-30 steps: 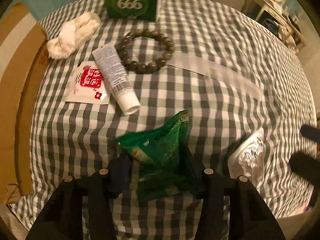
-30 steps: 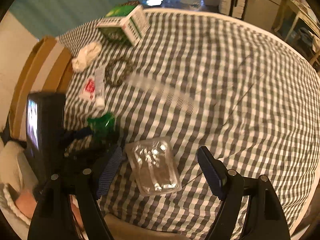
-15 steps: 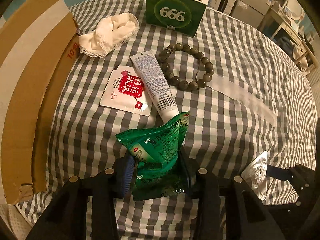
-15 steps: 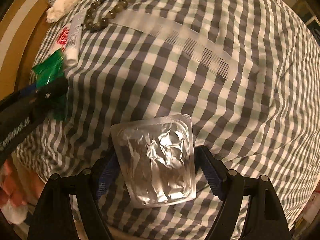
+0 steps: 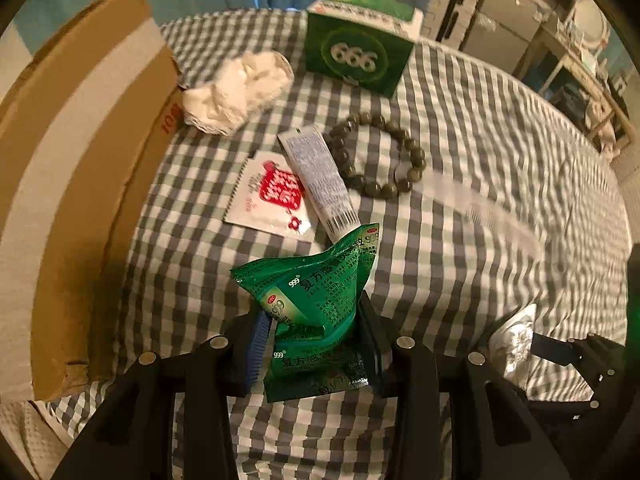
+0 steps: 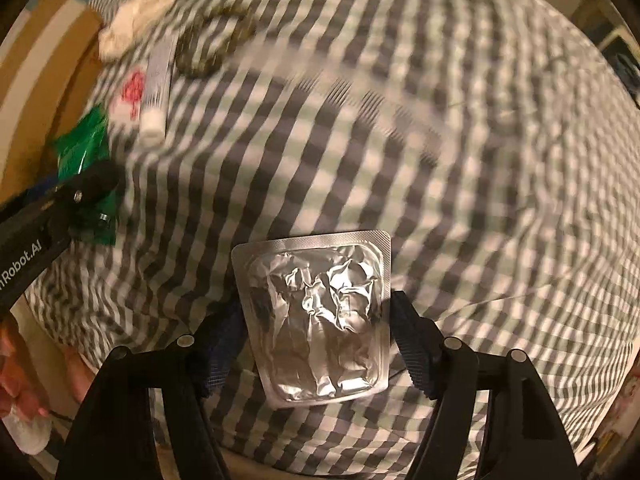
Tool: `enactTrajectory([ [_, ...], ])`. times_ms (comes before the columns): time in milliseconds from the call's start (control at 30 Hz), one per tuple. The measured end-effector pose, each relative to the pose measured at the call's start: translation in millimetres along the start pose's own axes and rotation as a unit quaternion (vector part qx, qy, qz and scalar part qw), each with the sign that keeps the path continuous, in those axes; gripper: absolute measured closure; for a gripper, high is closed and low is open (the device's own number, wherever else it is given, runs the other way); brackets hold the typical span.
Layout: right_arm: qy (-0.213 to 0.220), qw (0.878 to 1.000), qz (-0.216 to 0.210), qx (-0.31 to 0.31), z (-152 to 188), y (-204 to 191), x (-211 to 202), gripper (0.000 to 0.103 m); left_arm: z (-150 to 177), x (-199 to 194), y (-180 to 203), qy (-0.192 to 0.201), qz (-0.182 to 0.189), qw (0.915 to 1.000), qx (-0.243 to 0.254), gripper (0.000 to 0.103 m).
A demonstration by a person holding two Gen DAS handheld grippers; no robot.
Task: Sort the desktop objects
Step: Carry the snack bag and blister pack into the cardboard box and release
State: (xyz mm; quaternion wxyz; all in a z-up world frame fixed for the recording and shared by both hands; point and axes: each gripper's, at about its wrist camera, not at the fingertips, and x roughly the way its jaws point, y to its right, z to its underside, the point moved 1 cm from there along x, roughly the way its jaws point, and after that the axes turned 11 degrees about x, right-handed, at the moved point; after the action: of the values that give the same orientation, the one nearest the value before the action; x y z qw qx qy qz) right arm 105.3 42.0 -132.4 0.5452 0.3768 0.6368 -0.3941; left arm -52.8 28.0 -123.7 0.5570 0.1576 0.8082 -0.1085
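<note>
Since the earlier frame the left tool has carried its green sachet nearer the cardboard box, whose brown flap now fills much more of the left wrist view, and the right tool has lifted its load a little while its view has gone blurred. The left tool is pinching the green sachet, the crumpled packet standing up between its two fingers, above the checked bench. The right tool is closed on the edges of a silver blister pack, which sits flat between its fingers with the foil side up. Taking the green sachet as the landmark: just beyond its top corner lies a white tube, and touching that tube on the left is a white packet with red print. Beyond and to the right of the sachet a ring of dark beads rests beside the tube. Farther beyond stand a green box marked 666 and, to the left of it, a bundle of white cloth against the cardboard box. The cardboard box lies to the left of the sachet at the bench edge, and the blister pack is low to its right.
</note>
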Motion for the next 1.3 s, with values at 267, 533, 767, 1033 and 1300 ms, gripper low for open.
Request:
enactTrajectory([
  [267,0.16,0.986,-0.045,0.028,13.6,11.1,-83.9,0.033,-21.4,-48.7,-20.1,0.082,-0.001,0.9965,-0.018,0.061],
  [533,0.243,0.965,-0.1,-0.005,-18.7,-53.7,-170.8,0.033,-62.6,-87.9,-62.8,0.166,-0.05,0.9843,-0.032,0.061],
  [767,0.289,0.946,-0.124,-0.075,-17.8,-128.5,-215.3,0.033,-57.9,-123.7,-122.9,0.207,-0.054,0.9714,-0.103,0.061],
  [1033,0.285,0.935,-0.163,-0.134,-24.1,-215.6,-211.9,0.033,-40.9,-143.7,-205.4,0.225,-0.083,0.9519,-0.192,0.061],
  [1300,0.25,0.933,-0.195,-0.171,-41.4,-287.3,-178.8,0.033,-26.6,-133.7,-261.5,0.214,-0.105,0.9411,-0.24,0.061],
])
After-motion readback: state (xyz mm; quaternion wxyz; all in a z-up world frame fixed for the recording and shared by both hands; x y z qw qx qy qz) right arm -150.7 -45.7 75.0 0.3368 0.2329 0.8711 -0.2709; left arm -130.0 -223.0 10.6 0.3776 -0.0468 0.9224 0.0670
